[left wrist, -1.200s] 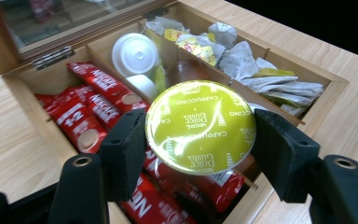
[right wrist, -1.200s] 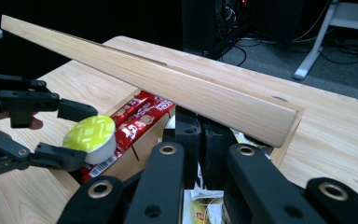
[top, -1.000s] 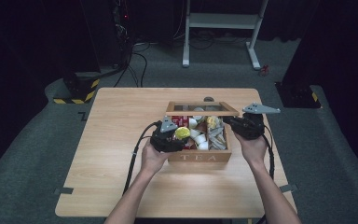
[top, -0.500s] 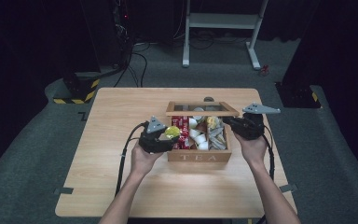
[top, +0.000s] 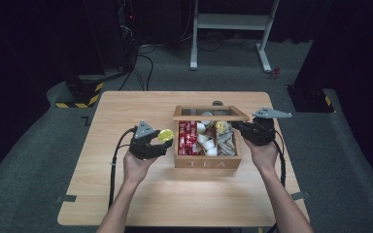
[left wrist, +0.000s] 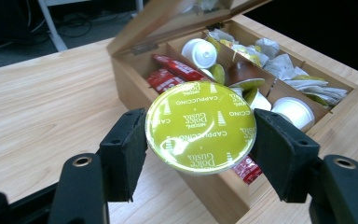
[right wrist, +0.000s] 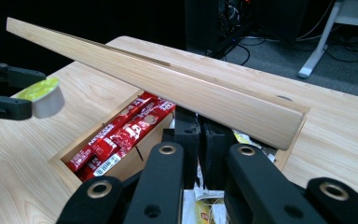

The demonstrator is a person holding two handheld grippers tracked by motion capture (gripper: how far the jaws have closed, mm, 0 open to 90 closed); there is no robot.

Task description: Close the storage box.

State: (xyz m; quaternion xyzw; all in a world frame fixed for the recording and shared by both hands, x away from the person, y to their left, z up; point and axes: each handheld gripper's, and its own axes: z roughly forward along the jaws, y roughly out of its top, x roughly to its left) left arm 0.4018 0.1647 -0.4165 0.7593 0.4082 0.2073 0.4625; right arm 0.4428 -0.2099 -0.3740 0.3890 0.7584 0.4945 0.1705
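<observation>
A round coffee capsule with a yellow-green foil lid (left wrist: 201, 126) is clamped by its rim between the pads of the left gripper (left wrist: 200, 147), just left of the open wooden box (top: 207, 162) and above the light wooden table (top: 126, 107). "NESCAFÉ Dolce Gusto" and "CAPPUCCINO" can be read on the foil. "TEA" is lettered on the box front. Inside are red sachets (right wrist: 121, 133) whose print is too blurred to read, white capsules (left wrist: 200, 51) and crumpled paper packets (left wrist: 303, 81). The right gripper (right wrist: 200, 140) is held at the box's right side under the raised lid (right wrist: 168, 88), its jaws closed together with nothing seen between them; the tips are partly hidden.
</observation>
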